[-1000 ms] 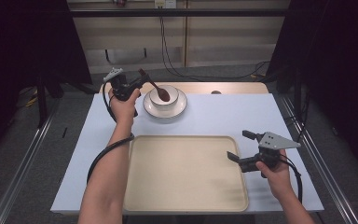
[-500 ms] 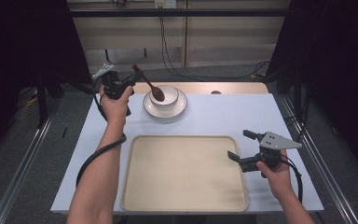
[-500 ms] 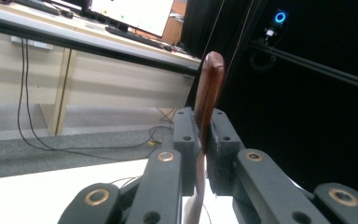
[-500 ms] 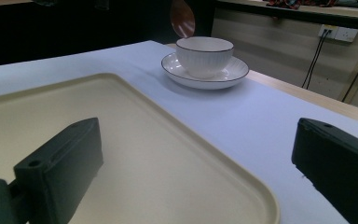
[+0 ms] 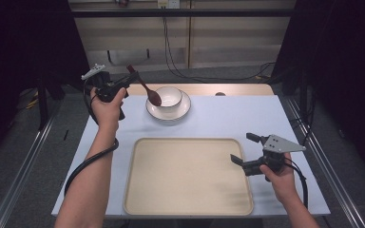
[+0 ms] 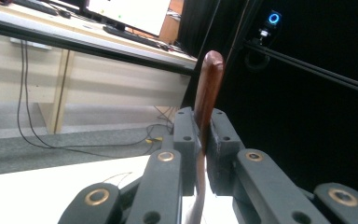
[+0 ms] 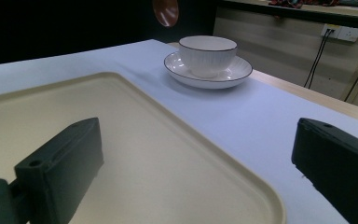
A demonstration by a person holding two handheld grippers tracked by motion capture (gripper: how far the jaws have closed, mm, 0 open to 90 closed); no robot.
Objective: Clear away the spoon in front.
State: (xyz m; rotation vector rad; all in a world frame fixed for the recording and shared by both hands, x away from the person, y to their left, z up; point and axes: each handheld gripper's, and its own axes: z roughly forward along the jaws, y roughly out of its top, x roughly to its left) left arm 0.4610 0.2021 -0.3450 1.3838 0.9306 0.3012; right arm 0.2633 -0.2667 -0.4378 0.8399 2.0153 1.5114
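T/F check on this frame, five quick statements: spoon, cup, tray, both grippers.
1. The left gripper is shut on the wooden spoon. True.
2. The spoon's bowl rests inside the cup. False: it hangs in the air beside the cup's left rim.
3. The cup stands on a saucer. True.
4. The tray holds the cup. False: nothing lies on the tray; cup and saucer sit beyond it on the table.
5. The right gripper is shut. False: its jaws stand wide apart at the tray's right edge.
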